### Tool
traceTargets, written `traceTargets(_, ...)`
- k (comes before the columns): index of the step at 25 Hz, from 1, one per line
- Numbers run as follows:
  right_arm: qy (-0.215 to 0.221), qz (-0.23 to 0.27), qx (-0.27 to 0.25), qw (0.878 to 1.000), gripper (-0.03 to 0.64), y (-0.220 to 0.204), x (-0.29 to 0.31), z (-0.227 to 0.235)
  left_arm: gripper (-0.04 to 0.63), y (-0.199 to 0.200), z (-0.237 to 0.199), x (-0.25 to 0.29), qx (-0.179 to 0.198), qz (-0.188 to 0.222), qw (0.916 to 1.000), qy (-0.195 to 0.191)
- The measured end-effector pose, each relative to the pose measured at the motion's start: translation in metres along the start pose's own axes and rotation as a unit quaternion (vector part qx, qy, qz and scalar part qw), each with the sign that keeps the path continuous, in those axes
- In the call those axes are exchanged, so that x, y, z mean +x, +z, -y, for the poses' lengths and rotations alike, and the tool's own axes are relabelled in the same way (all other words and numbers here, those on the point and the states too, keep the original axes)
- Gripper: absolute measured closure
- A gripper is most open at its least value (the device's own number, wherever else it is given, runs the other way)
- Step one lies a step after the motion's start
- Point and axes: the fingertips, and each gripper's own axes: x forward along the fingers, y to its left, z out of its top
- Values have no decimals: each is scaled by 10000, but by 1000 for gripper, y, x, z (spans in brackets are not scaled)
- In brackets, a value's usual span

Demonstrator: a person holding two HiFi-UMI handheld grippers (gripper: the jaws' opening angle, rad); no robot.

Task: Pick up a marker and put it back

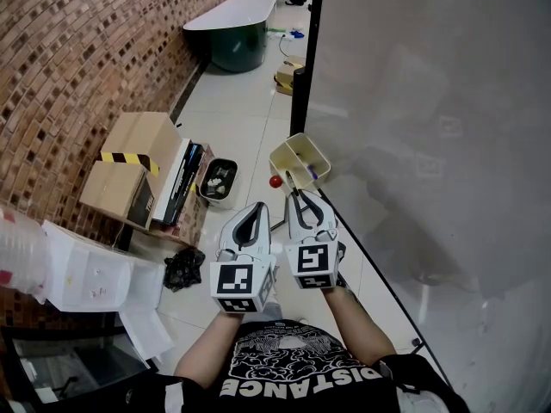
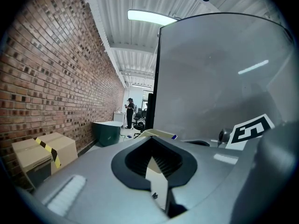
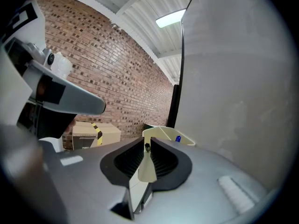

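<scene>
A cream marker tray (image 1: 301, 155) hangs on the edge of the big grey whiteboard (image 1: 430, 127). A blue-capped marker (image 1: 312, 175) lies in it, and a small red round thing (image 1: 275, 181) sits just below it. My right gripper (image 1: 298, 198) is right under the tray, shut on a thin black marker (image 1: 292, 184) that points up into it. The right gripper view shows that marker (image 3: 147, 147) end-on at the jaw tips, with the tray (image 3: 164, 133) straight ahead. My left gripper (image 1: 257, 206) is beside it, shut and holding nothing; the tray (image 2: 156, 133) lies beyond its tips.
A brick wall (image 1: 77, 67) runs along the left. Cardboard boxes (image 1: 138, 157), a dark bin (image 1: 217, 181), a black bag (image 1: 183, 268) and white plastic drawers (image 1: 77, 269) stand on the tiled floor. A dark green bathtub (image 1: 228, 33) is farther back. A person (image 2: 129, 112) stands far off.
</scene>
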Motion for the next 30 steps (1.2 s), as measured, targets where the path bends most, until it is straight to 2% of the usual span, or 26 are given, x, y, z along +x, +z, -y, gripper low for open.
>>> traceTargets(10, 24, 78, 0, 10000, 581, 7, -12, 0, 589, 1, 7, -3, 6, 29, 10000, -13)
traceTargets(24, 151, 638, 202, 9976, 583, 48, -77, 7, 589, 3, 47, -25, 56, 164, 9998, -76)
traceTargets(30, 207, 760, 234, 9966, 606, 62, -106, 7, 589, 12, 64, -40, 146, 269, 9995, -49)
